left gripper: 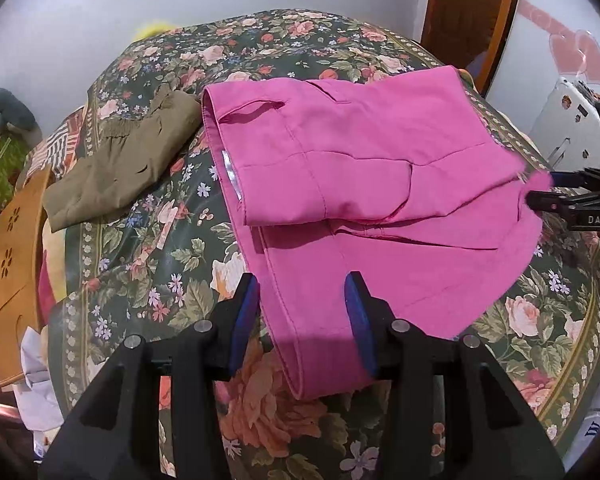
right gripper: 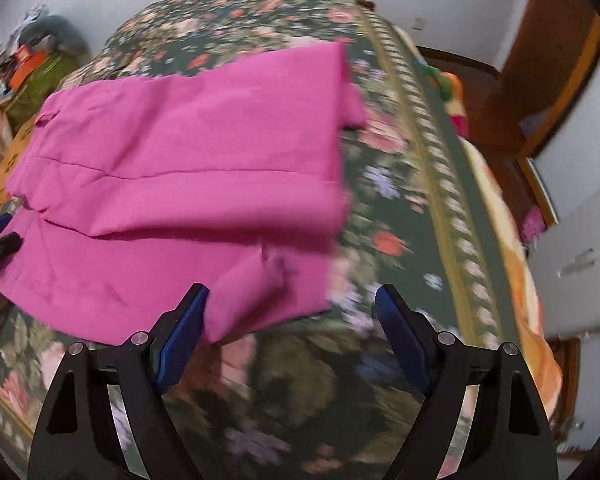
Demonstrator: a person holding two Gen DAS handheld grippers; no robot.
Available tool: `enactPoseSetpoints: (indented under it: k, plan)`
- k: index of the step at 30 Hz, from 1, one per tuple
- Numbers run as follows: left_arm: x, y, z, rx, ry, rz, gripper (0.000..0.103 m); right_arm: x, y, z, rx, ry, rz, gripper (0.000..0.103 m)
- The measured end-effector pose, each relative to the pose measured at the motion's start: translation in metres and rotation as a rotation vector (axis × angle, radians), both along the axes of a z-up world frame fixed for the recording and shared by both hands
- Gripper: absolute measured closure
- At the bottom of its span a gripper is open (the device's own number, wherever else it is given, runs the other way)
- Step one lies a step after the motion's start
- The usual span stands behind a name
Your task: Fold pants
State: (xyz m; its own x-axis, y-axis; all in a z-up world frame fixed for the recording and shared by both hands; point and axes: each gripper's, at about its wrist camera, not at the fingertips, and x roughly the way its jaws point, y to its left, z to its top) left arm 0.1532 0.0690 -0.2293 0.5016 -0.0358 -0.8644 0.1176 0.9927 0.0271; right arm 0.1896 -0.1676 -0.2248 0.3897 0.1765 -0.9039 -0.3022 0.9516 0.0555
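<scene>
While both hand-held grippers gape, pink pants [left gripper: 360, 184] lie folded.

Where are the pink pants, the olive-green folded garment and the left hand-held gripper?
pink pants [left gripper: 364, 152]: left wrist view, folded top layer.
olive-green folded garment [left gripper: 124, 160]: left wrist view, its middle.
left hand-held gripper [left gripper: 302, 300]: left wrist view, between fingertips.

Folded pink pants [right gripper: 180, 168] on floral bedspread [right gripper: 400, 208], right gripper [right gripper: 290, 300] open
</scene>
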Motion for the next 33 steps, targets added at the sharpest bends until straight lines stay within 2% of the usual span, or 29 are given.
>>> enactPoseSetpoints:
  k: [4, 6, 9, 12, 16, 19, 21, 26, 33]
  plan:
    - [0.001, 0.002, 0.000, 0.005, 0.002, 0.010, 0.052, -0.006, -0.031, -0.006, -0.036, 0.011, -0.073, 0.022]
    - [0.001, 0.002, 0.001, 0.006, 0.004, 0.013, 0.052, -0.011, -0.047, -0.009, -0.057, 0.031, -0.091, 0.028]
    - [-0.002, 0.002, 0.009, 0.038, -0.004, 0.017, 0.053, -0.015, -0.056, 0.003, -0.010, 0.026, -0.080, 0.029]
    - [-0.006, 0.001, 0.030, 0.065, -0.052, 0.017, 0.053, -0.020, -0.053, 0.029, 0.015, -0.043, -0.037, 0.028]
    - [-0.006, -0.009, 0.059, 0.087, -0.115, -0.001, 0.053, -0.018, -0.024, 0.065, 0.057, -0.143, 0.076, 0.027]
    - [0.000, -0.022, 0.070, 0.110, -0.138, -0.031, 0.052, -0.009, 0.004, 0.077, 0.090, -0.177, 0.168, 0.027]
    - [0.006, -0.033, 0.070, 0.122, -0.136, -0.056, 0.053, -0.002, 0.020, 0.075, 0.101, -0.176, 0.201, 0.027]
    - [0.023, -0.056, 0.048, 0.156, -0.081, -0.139, 0.053, 0.017, 0.052, 0.044, 0.065, -0.122, 0.320, 0.027]
    - [0.035, -0.074, 0.017, 0.168, -0.013, -0.231, 0.053, 0.009, 0.066, 0.015, 0.036, -0.071, 0.457, 0.029]
